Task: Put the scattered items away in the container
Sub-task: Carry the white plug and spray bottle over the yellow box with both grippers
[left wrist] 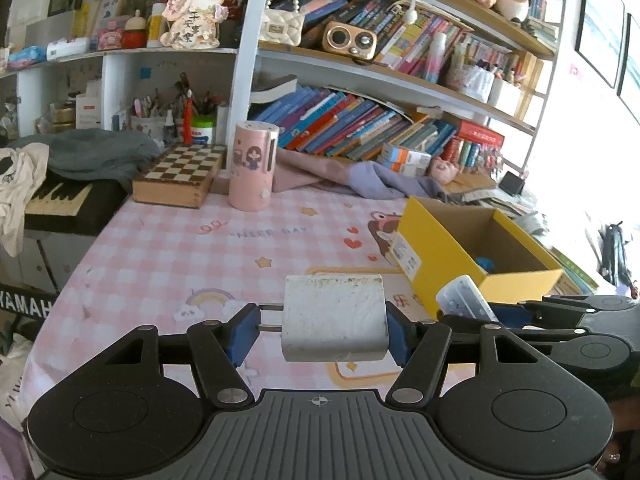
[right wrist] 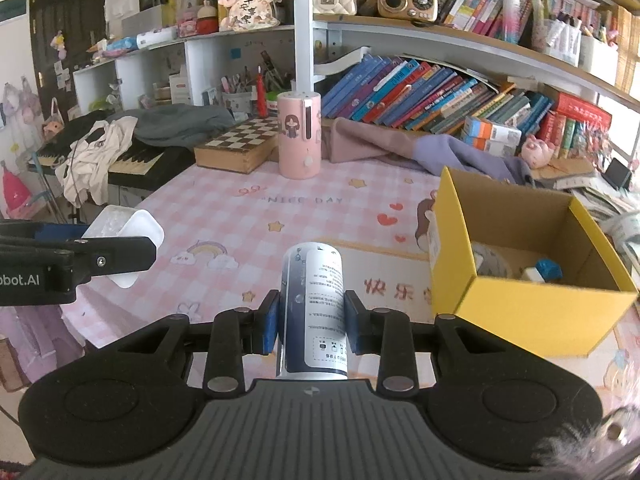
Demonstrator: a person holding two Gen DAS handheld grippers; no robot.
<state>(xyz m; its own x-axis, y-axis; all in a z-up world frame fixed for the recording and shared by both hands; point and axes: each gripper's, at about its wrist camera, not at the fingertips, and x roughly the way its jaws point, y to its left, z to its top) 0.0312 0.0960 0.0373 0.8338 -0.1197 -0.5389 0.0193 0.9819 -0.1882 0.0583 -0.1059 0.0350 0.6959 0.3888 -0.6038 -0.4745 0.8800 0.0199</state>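
Above table [right wrist: 248, 216] | left claw [left wrist: 322, 330] clamps white charger [left wrist: 334, 328] | right claw [right wrist: 311, 322] clamps canister [right wrist: 316, 312] | yellow box [right wrist: 520, 312] already holds some items | both loads still to drop.

daylight flooded in from the right, blowing out the window [left wrist: 592, 184] to white glare in the left wrist view. the pink checked table [right wrist: 248, 216] was evenly lit with soft shadows. fisheye distortion bowed the bookshelves [right wrist: 460, 44], corners fell dark, and a blurred smudge clouded the right wrist view's lower right.
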